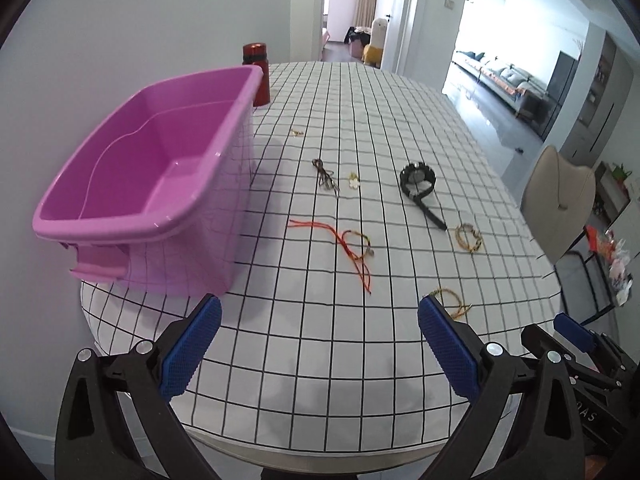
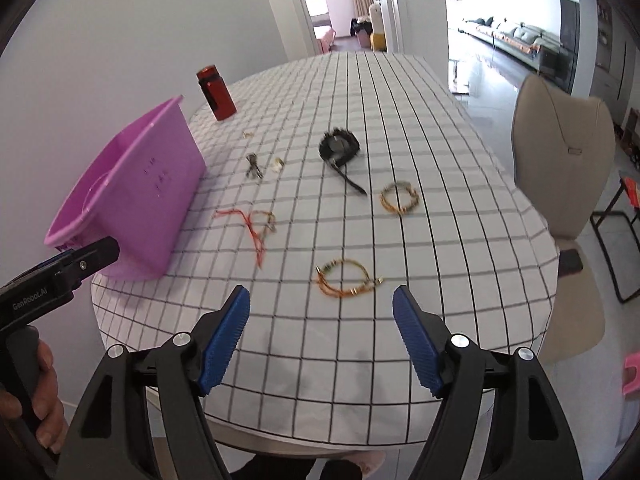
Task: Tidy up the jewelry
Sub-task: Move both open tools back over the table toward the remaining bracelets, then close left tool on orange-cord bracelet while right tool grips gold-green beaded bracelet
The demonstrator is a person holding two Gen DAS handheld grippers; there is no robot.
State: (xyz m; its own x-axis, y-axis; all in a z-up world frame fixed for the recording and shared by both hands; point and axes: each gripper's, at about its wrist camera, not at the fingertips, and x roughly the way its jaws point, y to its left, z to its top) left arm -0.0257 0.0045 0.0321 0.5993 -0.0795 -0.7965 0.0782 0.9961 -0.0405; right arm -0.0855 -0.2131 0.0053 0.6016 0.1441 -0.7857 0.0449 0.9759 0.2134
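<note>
Jewelry lies scattered on a checked tablecloth. A black watch rests mid-table. Near it are a gold beaded bracelet, a red cord bracelet, a dark cord piece and a small white charm. A yellow-orange cord bracelet lies nearest, just beyond my right gripper, which is open and empty. My left gripper is also open and empty above the table's near edge. An empty pink bin stands at the left.
A red bottle stands behind the bin. A tiny gold piece lies near it. A beige chair stands at the table's right side. A hand holds the left gripper's handle.
</note>
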